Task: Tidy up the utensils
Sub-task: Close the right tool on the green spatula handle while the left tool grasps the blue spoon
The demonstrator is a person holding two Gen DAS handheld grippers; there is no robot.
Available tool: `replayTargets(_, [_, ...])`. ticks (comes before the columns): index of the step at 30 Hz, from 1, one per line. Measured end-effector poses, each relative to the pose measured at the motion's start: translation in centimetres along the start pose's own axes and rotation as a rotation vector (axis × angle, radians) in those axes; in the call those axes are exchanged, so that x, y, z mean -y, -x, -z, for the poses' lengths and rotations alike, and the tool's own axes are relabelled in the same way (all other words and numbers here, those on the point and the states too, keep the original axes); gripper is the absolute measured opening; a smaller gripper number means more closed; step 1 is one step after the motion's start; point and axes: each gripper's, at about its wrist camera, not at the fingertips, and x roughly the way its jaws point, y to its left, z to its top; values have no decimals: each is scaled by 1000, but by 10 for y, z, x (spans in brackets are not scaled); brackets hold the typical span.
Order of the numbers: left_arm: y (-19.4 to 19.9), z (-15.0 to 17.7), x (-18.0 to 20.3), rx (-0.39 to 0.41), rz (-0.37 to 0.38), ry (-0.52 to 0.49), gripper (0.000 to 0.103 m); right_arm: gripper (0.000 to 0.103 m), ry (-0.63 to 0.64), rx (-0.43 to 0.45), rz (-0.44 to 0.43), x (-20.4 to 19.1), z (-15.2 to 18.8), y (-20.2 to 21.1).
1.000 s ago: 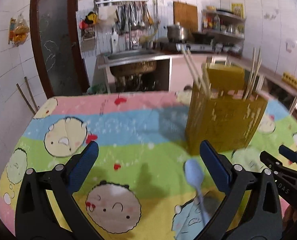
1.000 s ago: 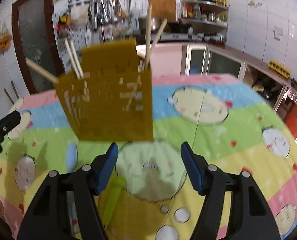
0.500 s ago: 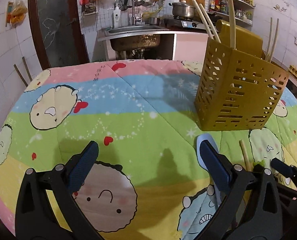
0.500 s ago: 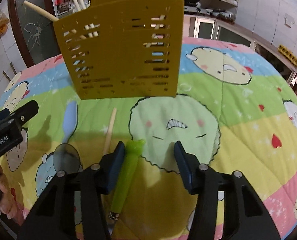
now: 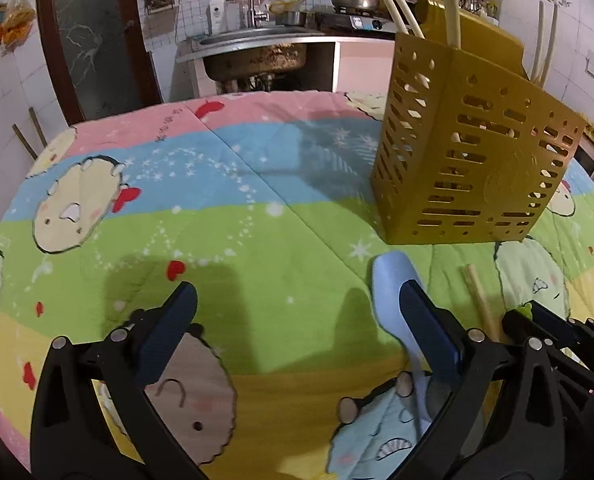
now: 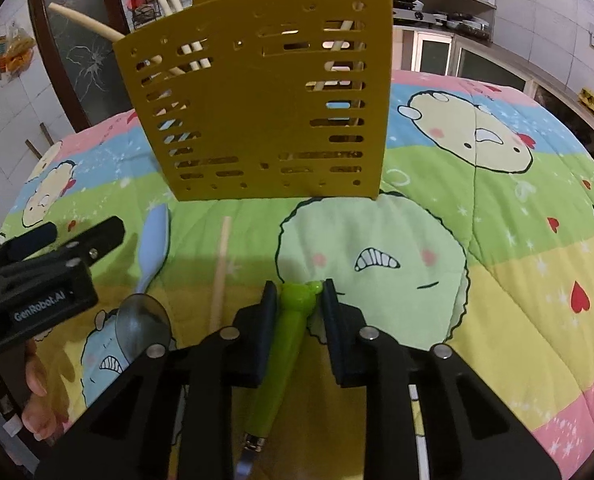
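In the left wrist view, your left gripper (image 5: 297, 312) has its fingers wide apart and holds nothing. The blue spoon (image 5: 393, 280) lies on the table (image 5: 257, 208) at about 4 o'clock, and its bowl is just beside the right-side finger, partly hidden by it. The yellow utensil holder (image 5: 473, 152) stands at 2 o'clock, with several chopsticks leaning inside it. One loose chopstick (image 5: 481, 302) lies to the right of the blue spoon, and your right gripper shows at the lower right edge.

In the right wrist view, your right gripper (image 6: 295, 292) has its fingers close around the green handle (image 6: 293, 320) of a utensil that lies flat on the table. They seem to be clamped on it near its far tip, but I cannot tell how firm the contact is. The metal end near 6 o'clock is mostly hidden, so I cannot say which utensil it is. The holder fills 12 o'clock. The loose chopstick, the blue spoon and a metal spoon (image 6: 143, 324) lie at 9 to 10 o'clock, with the left gripper beside them.

I think the risk is this: the grip sits at the very end of the handle, so the utensil may swing or slip when you lift it. The soft cloth can also catch the fingers. The holder looks light, so a hit on its wall may tip it.
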Motion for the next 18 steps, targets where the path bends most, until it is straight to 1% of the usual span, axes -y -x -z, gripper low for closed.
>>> replayTargets(4, [-7,0,7,-24,30,-5,98,21,5,12,17,11,-4,1])
replayTargets(13, [-19,0,26,-54,73,-42,97,21,-49,18,28,46,-15,-3])
replayTargets(14, [-20,0,29,-57,76,-48,94,21,-53,17,27,49,-16,-4])
replayTargets(15, [-23,-1,31,-62,84,-54,90,21,-56,16,26,50,-16,-5])
replayTargets(18, [-31,-1,34,-82,109,-51,87,21,-46,11,25,51,-17,-9])
